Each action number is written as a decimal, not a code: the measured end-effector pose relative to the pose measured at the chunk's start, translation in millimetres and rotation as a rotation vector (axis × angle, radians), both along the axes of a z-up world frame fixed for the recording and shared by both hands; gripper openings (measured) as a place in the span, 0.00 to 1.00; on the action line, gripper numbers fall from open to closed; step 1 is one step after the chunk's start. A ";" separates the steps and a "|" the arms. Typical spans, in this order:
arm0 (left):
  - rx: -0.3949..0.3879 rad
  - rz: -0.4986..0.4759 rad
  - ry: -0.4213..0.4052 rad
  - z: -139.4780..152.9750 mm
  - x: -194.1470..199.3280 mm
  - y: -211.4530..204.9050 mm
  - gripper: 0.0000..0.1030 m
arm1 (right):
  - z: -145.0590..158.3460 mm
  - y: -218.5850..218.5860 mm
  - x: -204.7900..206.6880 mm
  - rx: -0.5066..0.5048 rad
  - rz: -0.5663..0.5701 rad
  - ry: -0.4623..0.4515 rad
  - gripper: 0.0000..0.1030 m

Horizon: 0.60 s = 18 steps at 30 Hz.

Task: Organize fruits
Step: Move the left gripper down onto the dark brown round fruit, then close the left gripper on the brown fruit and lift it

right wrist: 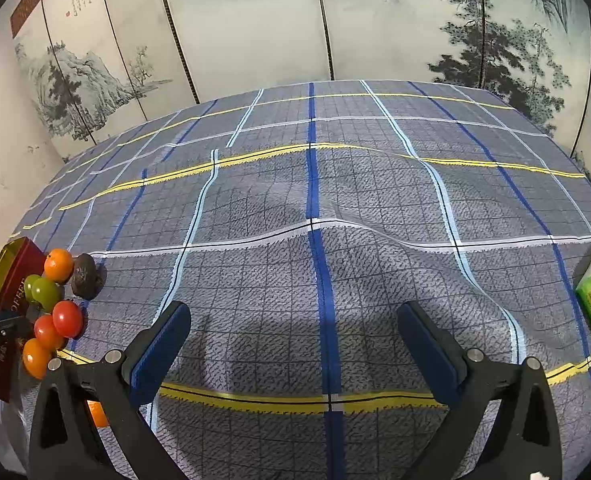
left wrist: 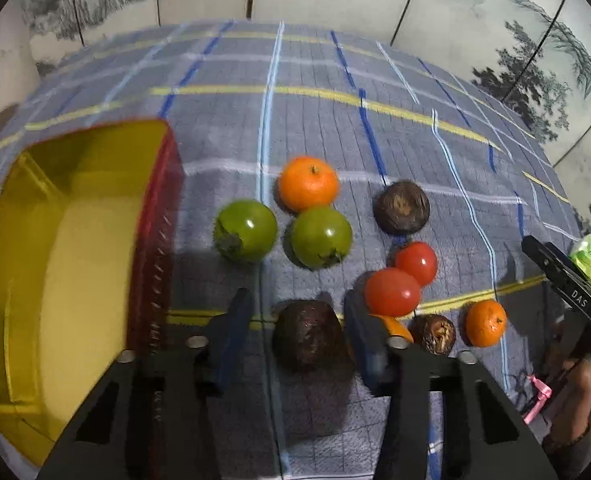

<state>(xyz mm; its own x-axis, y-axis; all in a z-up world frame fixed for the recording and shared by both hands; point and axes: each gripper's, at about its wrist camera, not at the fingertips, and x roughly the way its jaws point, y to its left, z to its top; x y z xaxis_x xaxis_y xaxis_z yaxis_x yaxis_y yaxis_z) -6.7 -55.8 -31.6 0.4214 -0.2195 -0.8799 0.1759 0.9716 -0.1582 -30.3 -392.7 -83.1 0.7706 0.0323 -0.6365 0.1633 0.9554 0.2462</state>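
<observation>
Tablecloth (left wrist: 315,128): A grey-blue plaid cloth covers the whole work surface, rumpled into a soft ridge in the right wrist view.
Tin box (left wrist: 75,260): A red-walled, gold-lined box sits open at the left of the cloth, nothing visible inside, the likely home for the fruit.
Right gripper (right wrist: 293,354): Jaws spread fully apart over bare cloth, well clear of the fruit cluster and carrying nothing.
Left gripper (left wrist: 295,336): Blue pads sit narrow on either side of the dark purple fruit (left wrist: 309,338); the left pad seems to show a sliver of gap, so whether the grasp is firm cannot be told.
Green fruits (left wrist: 246,229): Two lie near each other between the box and the rest, one (left wrist: 321,236) touching the orange (left wrist: 308,183) behind it.
Brown fruit (left wrist: 402,207): Alone, just beyond the two red tomatoes (left wrist: 393,292), which touch each other.
Small pieces: A wrinkled brown fruit (left wrist: 433,334) and a second orange (left wrist: 486,323) lie side by side at the near right.
Doing it well: Judged from here, the pads should squeeze the round fruit across its middle before any lift, then rise straight so the right pad does not nudge the neighbouring tomato, and travel left over the box wall before letting go low.
</observation>
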 end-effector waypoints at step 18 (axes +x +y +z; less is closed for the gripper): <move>0.019 0.001 -0.007 8.4 -4.6 2.0 0.37 | -0.5 -1.4 0.2 0.012 0.001 0.000 1.00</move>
